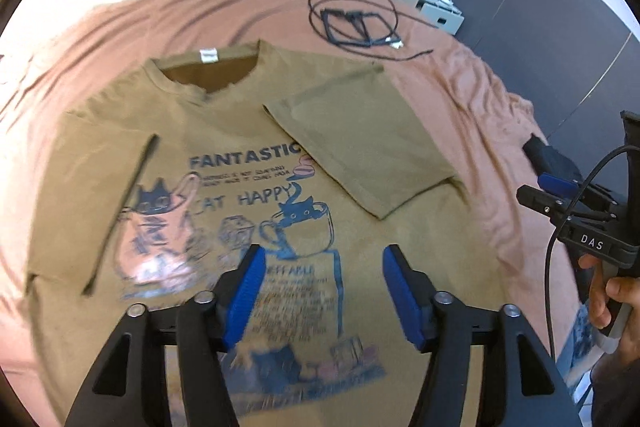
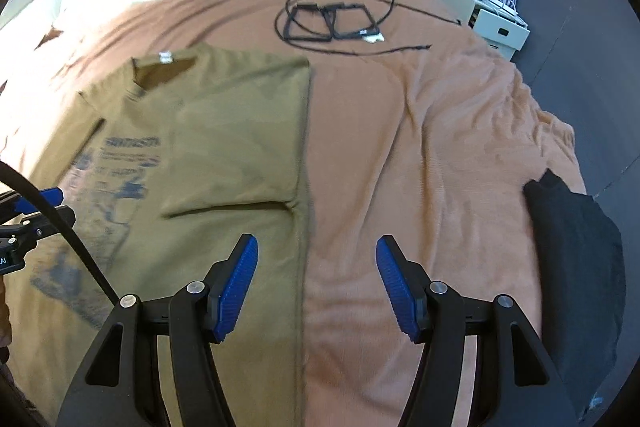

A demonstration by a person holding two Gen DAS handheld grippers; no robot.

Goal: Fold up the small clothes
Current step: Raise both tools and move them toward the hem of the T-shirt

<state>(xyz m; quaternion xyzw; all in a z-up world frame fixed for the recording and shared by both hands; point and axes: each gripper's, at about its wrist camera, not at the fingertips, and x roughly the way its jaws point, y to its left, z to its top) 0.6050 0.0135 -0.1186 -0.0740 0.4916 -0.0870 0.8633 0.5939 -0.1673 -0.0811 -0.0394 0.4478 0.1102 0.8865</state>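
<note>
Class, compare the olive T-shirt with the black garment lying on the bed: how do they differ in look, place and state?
The olive T-shirt carries a blue cat print; the black garment shows none. The T-shirt lies spread mid-bed with one sleeve folded in over the front; the black garment sits as a compact pile at the bed's edge. The T-shirt lies below both claws, the black garment off to the side. Both rest on the orange bedcover.

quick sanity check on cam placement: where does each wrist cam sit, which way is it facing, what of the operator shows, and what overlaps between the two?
Left wrist: on the left gripper, angled down at the olive T-shirt print; jaws open, empty. The right gripper and a hand show at the right edge.
Right wrist: on the right gripper, angled down at the shirt's folded edge and the orange bedspread; jaws open, empty. The left gripper shows at the left edge.
Shared: T-shirt, bedspread, black cable coil, dark garment.
</note>
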